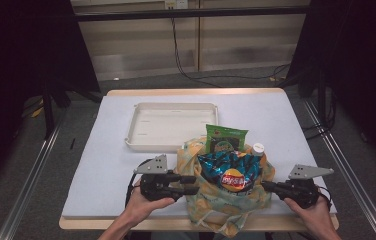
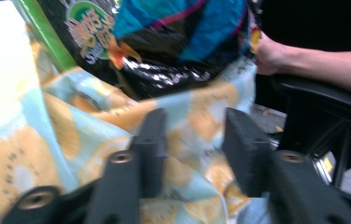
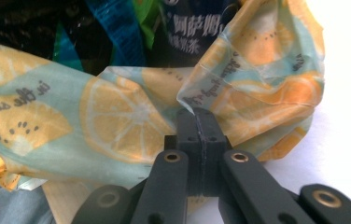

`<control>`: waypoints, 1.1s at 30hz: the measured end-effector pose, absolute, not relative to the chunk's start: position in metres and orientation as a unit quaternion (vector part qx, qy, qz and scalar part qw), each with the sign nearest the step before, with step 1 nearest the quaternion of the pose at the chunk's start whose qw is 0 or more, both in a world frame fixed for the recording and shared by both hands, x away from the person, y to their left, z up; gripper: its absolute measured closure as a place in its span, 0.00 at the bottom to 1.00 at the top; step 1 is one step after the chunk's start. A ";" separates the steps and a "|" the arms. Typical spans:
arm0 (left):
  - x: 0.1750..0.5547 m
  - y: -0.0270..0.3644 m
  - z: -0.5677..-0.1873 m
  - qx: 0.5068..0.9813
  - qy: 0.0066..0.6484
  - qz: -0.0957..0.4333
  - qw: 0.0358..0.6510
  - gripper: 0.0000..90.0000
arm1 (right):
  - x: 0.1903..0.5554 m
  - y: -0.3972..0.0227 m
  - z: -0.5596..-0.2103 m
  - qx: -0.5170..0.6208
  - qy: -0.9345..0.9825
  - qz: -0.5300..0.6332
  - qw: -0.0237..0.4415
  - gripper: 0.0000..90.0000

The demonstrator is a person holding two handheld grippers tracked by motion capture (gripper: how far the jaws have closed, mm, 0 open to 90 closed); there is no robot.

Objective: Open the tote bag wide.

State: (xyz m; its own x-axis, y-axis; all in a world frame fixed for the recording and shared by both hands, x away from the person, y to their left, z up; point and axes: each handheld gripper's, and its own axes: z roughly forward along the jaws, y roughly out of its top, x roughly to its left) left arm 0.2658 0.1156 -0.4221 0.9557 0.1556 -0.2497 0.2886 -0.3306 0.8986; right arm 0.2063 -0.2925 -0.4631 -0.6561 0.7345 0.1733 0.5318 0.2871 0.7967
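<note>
A plastic bag [image 1: 226, 200] printed with orange slices stands at the table's front edge. It holds a blue crisp packet [image 1: 231, 172], a green snack packet [image 1: 225, 137] and a white-capped bottle [image 1: 258, 148]. My left gripper [image 1: 192, 184] is at the bag's left side with its jaws apart. In the left gripper view the bag's film [image 2: 197, 154] lies in the gap of that gripper [image 2: 197, 121], and the pads do not press on it. My right gripper [image 1: 267, 185] is shut on the bag's right edge. In the right gripper view that gripper [image 3: 197, 119] pinches a fold of the bag [image 3: 239, 84].
A white rectangular tray [image 1: 136, 131] lies behind the bag, left of the table's middle. The white table top [image 1: 286, 120] reaches to bare floor on both sides. The person's hands come in from the bottom edge. Cables run along the back wall.
</note>
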 end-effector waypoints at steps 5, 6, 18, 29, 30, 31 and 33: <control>0.269 0.102 -0.436 0.848 0.127 -0.037 0.513 0.50 | 0.206 -0.294 -0.461 0.398 0.787 0.457 0.117 0.99; 0.268 0.100 -0.439 0.856 0.124 -0.026 0.501 0.55 | 0.206 -0.294 -0.460 0.397 0.786 0.459 0.117 0.99; 0.273 0.101 -0.459 0.886 0.122 -0.051 0.443 1.00 | 0.205 -0.295 -0.459 0.399 0.782 0.461 0.126 0.95; 0.276 0.102 -0.469 0.887 0.133 -0.073 0.435 0.99 | 0.202 -0.297 -0.452 0.391 0.767 0.492 0.129 0.84; 0.275 0.103 -0.468 0.884 0.131 -0.073 0.442 0.99 | 0.201 -0.298 -0.451 0.390 0.764 0.496 0.133 0.82; 0.275 0.105 -0.465 0.882 0.131 -0.071 0.446 0.97 | 0.201 -0.298 -0.450 0.392 0.760 0.501 0.134 0.79; 0.274 0.107 -0.460 0.876 0.125 -0.069 0.460 0.92 | 0.199 -0.299 -0.446 0.394 0.751 0.512 0.137 0.77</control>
